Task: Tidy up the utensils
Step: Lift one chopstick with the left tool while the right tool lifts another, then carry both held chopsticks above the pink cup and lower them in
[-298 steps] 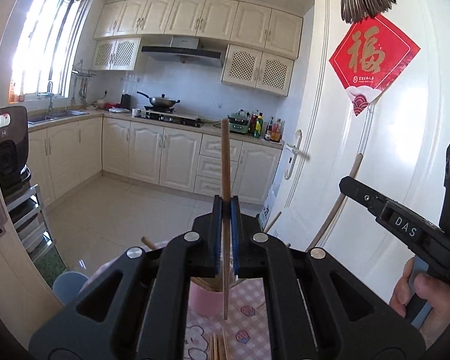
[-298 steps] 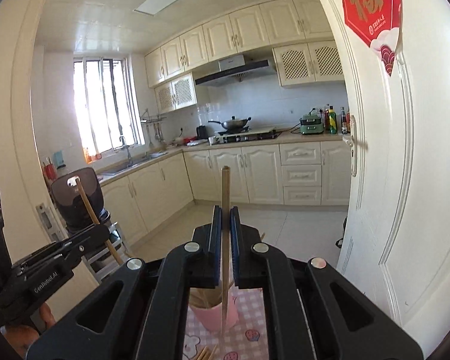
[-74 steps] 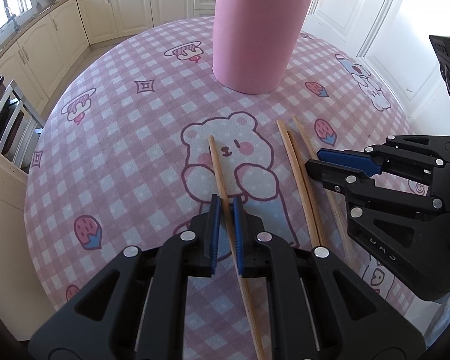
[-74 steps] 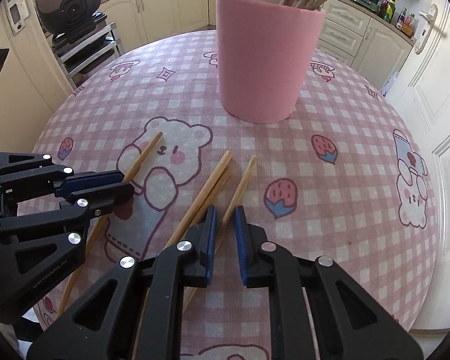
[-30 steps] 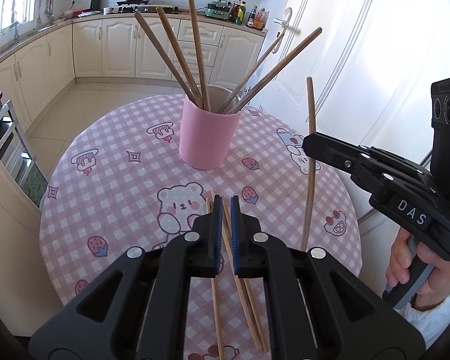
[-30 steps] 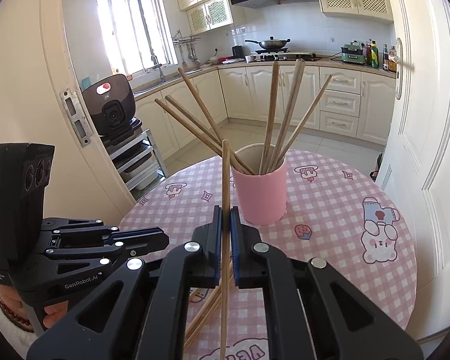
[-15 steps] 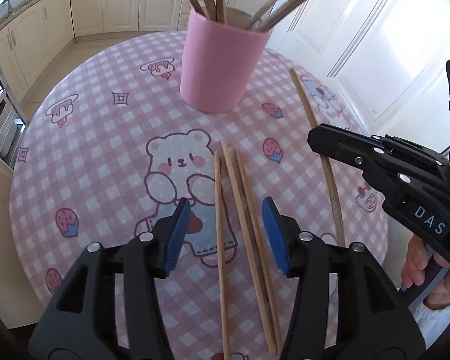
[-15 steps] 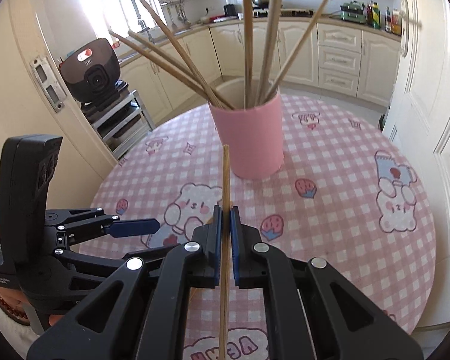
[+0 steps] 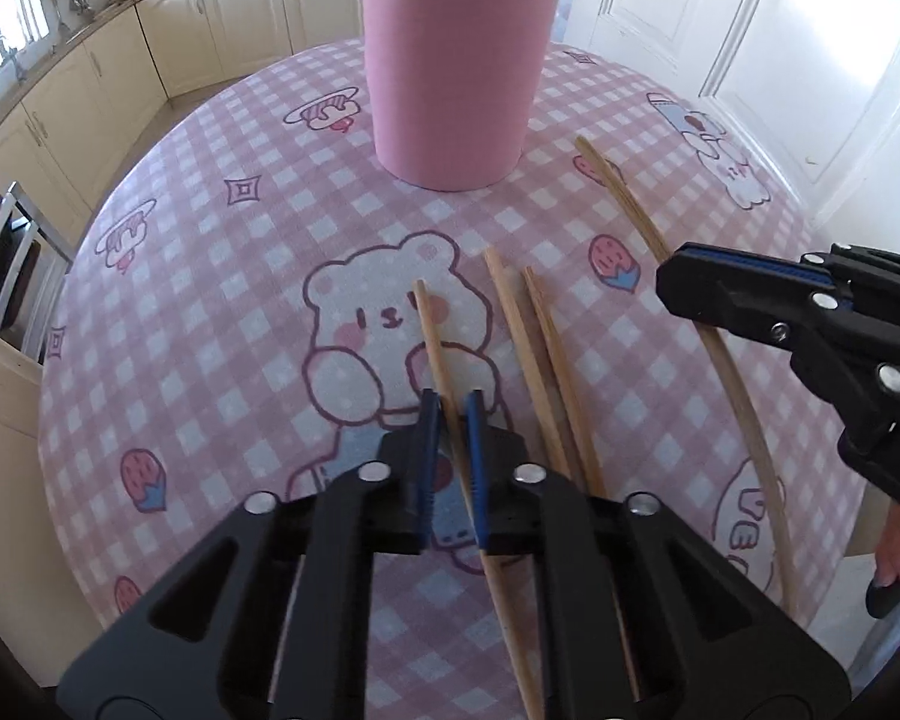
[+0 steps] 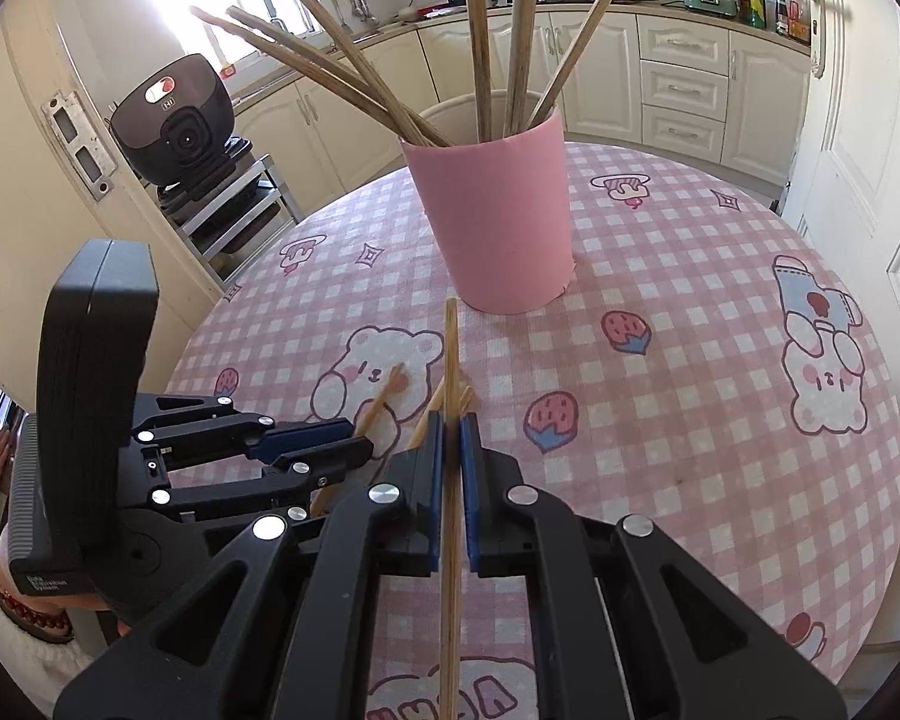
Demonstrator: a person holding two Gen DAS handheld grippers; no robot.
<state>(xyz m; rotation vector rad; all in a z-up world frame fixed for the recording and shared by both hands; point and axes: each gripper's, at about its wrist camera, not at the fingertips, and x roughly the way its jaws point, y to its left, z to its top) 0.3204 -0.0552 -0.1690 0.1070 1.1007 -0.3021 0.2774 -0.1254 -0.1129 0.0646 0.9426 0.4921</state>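
Pink checked tablecloth point(image 9: 222, 276) covers the round table. Near its front edge, my left gripper point(image 9: 450, 414), jaws just closing, pinches a flat chopstick point(image 9: 435, 336); my right gripper point(image 10: 450, 438) clamps another chopstick point(image 10: 450, 360). Farther back stands the pink cup point(image 10: 498, 222).

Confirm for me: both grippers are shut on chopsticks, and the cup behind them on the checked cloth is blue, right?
Not quite: the cup is pink, as the right wrist view shows. The rest holds: the left gripper and right gripper are each shut on a chopstick, over the checked cloth.

Black tongs point(image 10: 448, 438), blue pads point(image 10: 433, 450)
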